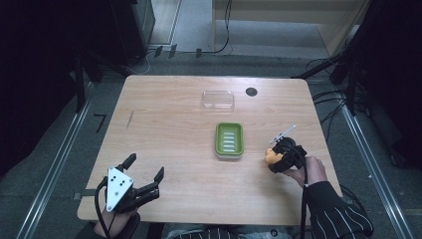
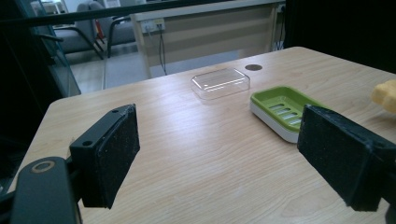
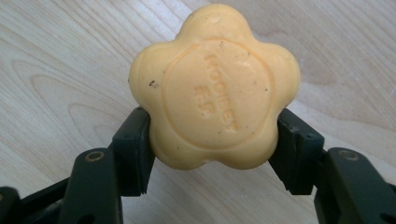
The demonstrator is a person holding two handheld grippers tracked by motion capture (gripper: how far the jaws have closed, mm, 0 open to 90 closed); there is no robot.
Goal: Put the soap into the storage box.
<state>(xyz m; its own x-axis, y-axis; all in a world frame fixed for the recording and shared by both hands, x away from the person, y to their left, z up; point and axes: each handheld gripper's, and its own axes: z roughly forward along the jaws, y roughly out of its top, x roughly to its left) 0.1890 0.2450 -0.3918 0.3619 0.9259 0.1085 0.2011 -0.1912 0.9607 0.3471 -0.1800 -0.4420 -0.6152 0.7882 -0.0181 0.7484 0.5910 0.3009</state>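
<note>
- R gripper [image 1: 272,158] clamped on yellow flower soap [image 3: 214,88], just right of green soap dish [image 1: 229,141], near table [image 1: 164,119] right edge.
- L gripper [image 1: 148,169] jaws wide apart, nothing held, by front-left edge; bare wood ahead.
- Clear lid [image 1: 218,99] toward far edge.

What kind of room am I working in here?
Likely an office or lab recording space: a bare wooden table, loose cables on grey floor, and office chairs behind a desk.

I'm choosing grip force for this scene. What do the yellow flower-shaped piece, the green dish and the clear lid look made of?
Flower-shaped piece: likely bar soap, matte and waxy, with pressed lettering and small specks. Green dish: apparently moulded plastic, smooth with a slight sheen, slotted floor, on a whitish base. Clear lid: probably thin hard plastic, transparent and glossy, with bright glints on top.
</note>
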